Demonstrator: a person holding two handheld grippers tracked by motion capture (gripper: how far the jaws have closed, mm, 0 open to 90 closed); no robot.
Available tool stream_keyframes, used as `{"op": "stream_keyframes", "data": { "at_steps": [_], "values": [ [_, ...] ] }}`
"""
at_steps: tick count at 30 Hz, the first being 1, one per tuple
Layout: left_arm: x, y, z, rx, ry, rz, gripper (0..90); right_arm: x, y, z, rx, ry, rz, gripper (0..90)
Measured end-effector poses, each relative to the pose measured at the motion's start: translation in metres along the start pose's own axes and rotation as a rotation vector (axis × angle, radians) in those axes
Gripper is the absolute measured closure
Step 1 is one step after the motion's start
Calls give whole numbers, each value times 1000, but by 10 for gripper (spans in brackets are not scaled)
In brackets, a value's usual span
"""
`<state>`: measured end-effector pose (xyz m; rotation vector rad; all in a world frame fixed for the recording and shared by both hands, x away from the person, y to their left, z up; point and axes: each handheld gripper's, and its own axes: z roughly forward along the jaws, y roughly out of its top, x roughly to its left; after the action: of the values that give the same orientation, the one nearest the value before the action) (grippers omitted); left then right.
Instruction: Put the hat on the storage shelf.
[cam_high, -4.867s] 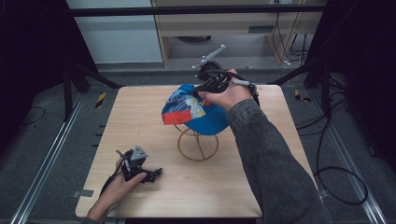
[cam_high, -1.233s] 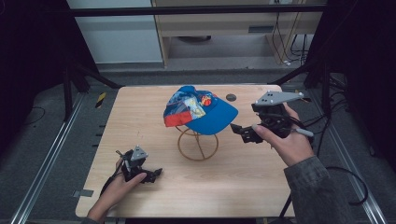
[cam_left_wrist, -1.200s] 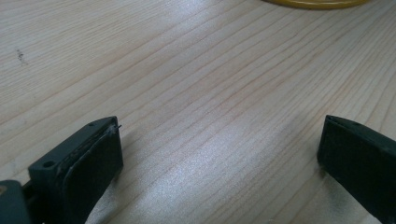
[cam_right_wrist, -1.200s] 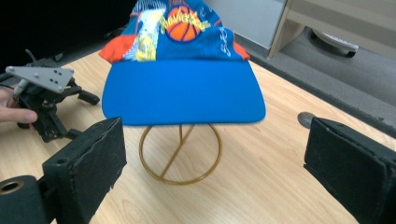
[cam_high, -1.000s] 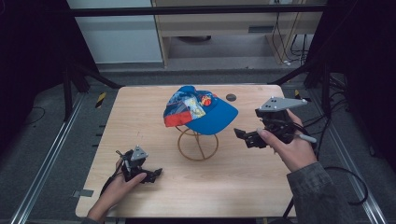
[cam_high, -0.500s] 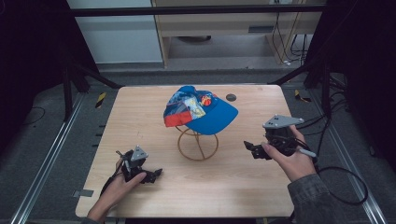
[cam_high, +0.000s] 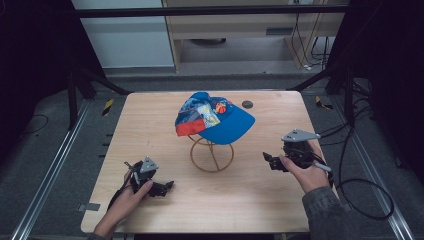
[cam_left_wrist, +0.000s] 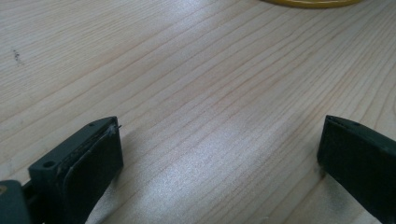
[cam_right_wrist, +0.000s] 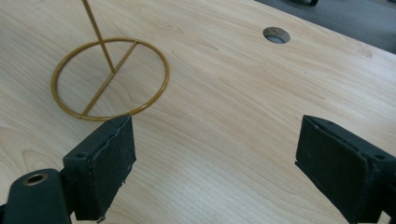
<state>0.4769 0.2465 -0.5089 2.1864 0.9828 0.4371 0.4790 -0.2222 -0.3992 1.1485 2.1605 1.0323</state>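
Cap (cam_high: 215, 117) sits on stand (cam_high: 211, 154); right gripper (cam_high: 270, 162) spread, empty, near table's (cam_high: 150, 120) right edge; left gripper (cam_high: 167, 186) spread, empty, near front-left corner; looks done, next just park.

Dim, soft high view, dark surroundings, evenly lit table (cam_high: 150, 125), pale sheen on close-up wood

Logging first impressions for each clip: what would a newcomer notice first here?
The bright blue patterned cap perched on a gold wire stand at the table's middle draws the eye. Low at either side, a hand rests a black gripper on the wood: the left gripper near the front edge, the right gripper beside the stand, both open and empty.
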Motion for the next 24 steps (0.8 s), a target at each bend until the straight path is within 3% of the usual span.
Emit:
{"op": "stream_keyframes", "data": {
  "at_steps": [12, 24],
  "values": [
    [0, 0, 0, -1, -2, -3, 0, -9, -19, 23, -25, -14, 43, 133],
    [0, 0, 0, -2, -2, -3, 0, -1, -43, 59, 45, 24, 101, 127]
  ]
}}
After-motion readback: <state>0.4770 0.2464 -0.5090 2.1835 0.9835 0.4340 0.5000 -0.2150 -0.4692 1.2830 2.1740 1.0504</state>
